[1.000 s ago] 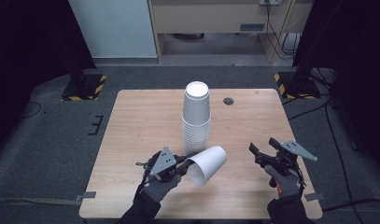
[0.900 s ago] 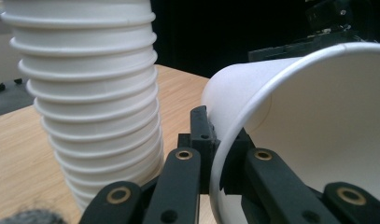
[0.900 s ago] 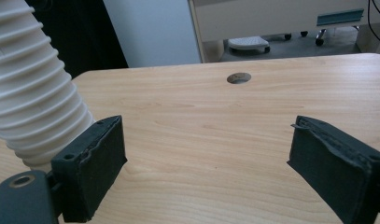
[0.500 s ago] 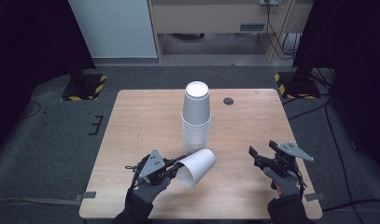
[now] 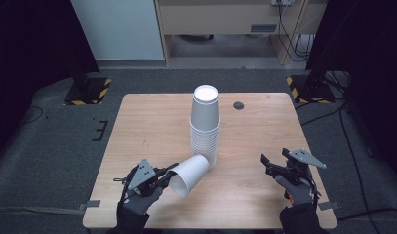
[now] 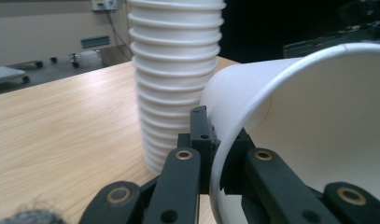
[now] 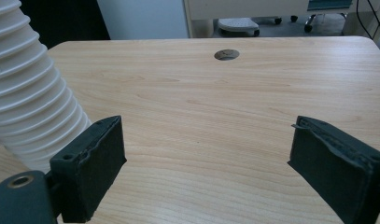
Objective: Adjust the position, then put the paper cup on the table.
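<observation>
A tall stack of white paper cups (image 5: 205, 124) stands upside down at the middle of the wooden table (image 5: 137, 122). My left gripper (image 5: 170, 174) is shut on the rim of a single white cup (image 5: 188, 174), which lies tilted with its mouth toward me, just left of the stack's foot. In the left gripper view, one jaw is inside that cup (image 6: 318, 116) and one outside, with the stack (image 6: 176, 70) close behind. My right gripper (image 5: 267, 163) is open and holds nothing, near the front right. In its own view, the right gripper (image 7: 204, 154) faces the stack (image 7: 24, 93).
A small round grommet (image 5: 239, 105) sits in the table top at the back right. Beyond the table are yellow-and-black striped stand feet (image 5: 89, 92) on the dark floor and a cabinet (image 5: 220, 19). Bare wood lies left of the stack.
My left gripper has carried the single cup leftward and a little toward the front edge, away from the stack. The right gripper has stayed where it was.
</observation>
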### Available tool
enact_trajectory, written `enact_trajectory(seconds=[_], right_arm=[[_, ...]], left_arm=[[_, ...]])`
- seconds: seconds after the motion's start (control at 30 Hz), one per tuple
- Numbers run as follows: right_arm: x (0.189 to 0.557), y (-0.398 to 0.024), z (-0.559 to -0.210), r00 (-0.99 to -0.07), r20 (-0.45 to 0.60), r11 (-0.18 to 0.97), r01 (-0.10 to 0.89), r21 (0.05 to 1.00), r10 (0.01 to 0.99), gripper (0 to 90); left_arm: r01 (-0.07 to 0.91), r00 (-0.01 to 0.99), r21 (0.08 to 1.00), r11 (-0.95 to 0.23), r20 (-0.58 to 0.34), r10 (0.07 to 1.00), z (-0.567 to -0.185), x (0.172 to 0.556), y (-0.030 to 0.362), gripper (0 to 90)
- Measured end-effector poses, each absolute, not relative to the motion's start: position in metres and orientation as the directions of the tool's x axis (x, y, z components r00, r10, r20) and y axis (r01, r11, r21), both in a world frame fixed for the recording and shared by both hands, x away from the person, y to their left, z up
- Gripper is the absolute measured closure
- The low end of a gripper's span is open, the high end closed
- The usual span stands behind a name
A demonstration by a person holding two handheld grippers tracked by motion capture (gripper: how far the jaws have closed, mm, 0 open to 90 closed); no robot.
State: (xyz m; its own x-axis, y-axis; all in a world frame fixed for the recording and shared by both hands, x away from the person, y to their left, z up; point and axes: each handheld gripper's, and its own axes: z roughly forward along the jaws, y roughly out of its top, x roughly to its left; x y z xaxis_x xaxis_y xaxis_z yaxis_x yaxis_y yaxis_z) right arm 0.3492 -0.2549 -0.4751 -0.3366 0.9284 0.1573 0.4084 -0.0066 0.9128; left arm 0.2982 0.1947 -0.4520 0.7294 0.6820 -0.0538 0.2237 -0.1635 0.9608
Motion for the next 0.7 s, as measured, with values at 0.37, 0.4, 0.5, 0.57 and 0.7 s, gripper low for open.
enact_trajectory(seconds=[0.37,0.4,0.5,0.57,0.7], right_arm=[[0.351,-0.255,-0.477,-0.333,0.146,0.009,0.421,0.907,0.932,10.0],[0.351,-0.255,-0.477,-0.333,0.146,0.008,0.421,0.907,0.932,10.0],[0.35,-0.256,-0.477,-0.33,0.148,0.004,0.42,0.908,0.932,9.9],[0.351,-0.256,-0.477,-0.331,0.145,0.008,0.42,0.907,0.932,9.8],[0.351,-0.257,-0.478,-0.331,0.143,0.011,0.424,0.906,0.933,9.7]], left_arm=[[0.252,0.646,0.957,-0.144,-0.055,0.762,-0.452,0.296,0.226,85.6],[0.253,0.638,0.957,-0.139,-0.057,0.768,-0.451,0.297,0.228,85.6],[0.258,0.617,0.958,-0.126,-0.063,0.784,-0.449,0.298,0.234,85.5],[0.263,0.599,0.957,-0.121,-0.063,0.798,-0.448,0.3,0.238,85.5],[0.28,0.564,0.953,-0.114,-0.067,0.823,-0.447,0.303,0.247,85.5]])
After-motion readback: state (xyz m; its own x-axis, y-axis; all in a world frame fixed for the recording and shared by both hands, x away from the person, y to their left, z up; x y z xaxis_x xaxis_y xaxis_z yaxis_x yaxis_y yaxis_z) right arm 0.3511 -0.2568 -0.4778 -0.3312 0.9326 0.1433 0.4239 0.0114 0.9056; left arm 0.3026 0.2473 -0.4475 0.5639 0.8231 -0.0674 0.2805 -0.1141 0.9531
